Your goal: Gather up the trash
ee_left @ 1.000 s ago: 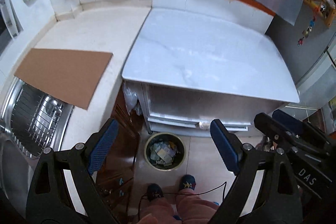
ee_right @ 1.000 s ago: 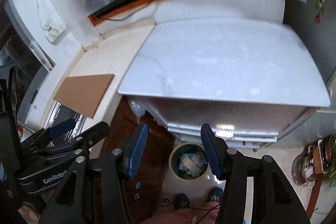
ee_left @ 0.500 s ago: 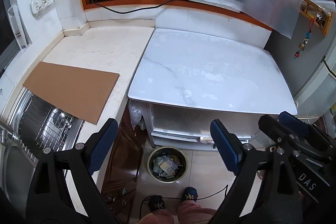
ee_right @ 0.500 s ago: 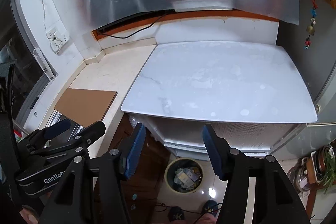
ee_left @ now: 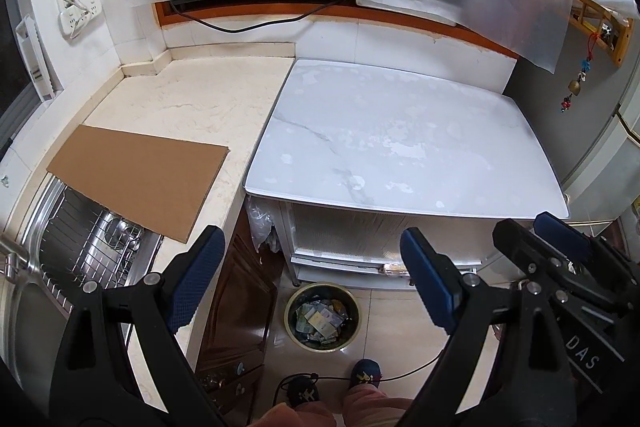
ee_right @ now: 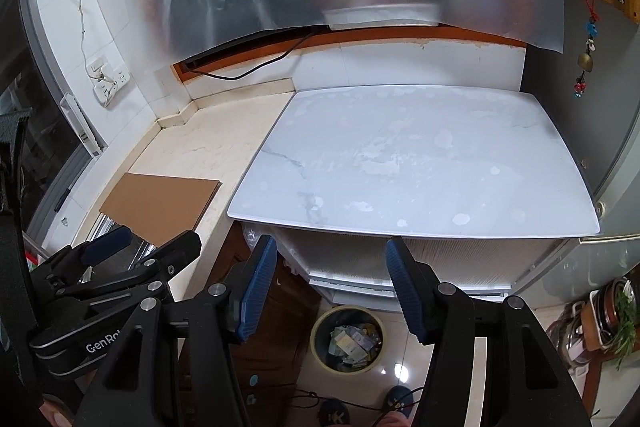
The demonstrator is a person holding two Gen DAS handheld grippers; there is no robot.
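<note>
A round bin point(ee_left: 322, 315) point(ee_right: 347, 339) stands on the tiled floor in front of the white cabinet, filled with paper and wrapper trash point(ee_left: 320, 319) point(ee_right: 354, 341). My left gripper point(ee_left: 312, 267) hangs high above it, open, with nothing between its blue pads. My right gripper point(ee_right: 332, 275) is beside it, also open and empty. In the left wrist view the right gripper point(ee_left: 560, 247) shows at the right edge. The left gripper point(ee_right: 120, 251) sits at the lower left of the right wrist view. The white marble table top point(ee_left: 400, 143) point(ee_right: 420, 163) is bare.
A brown cardboard sheet point(ee_left: 136, 175) point(ee_right: 160, 203) lies on the beige counter, partly over a steel sink point(ee_left: 80, 255). A dark wooden cabinet point(ee_left: 240, 307) stands left of the bin. The person's shoes point(ee_left: 364, 375) are on the floor below. Pots and plants point(ee_right: 600, 323) stand at the right.
Both grippers have risen and tilted up a little, so more of the back wall and plastic sheet shows. The bin sits lower in both views. Both stay open and empty.
</note>
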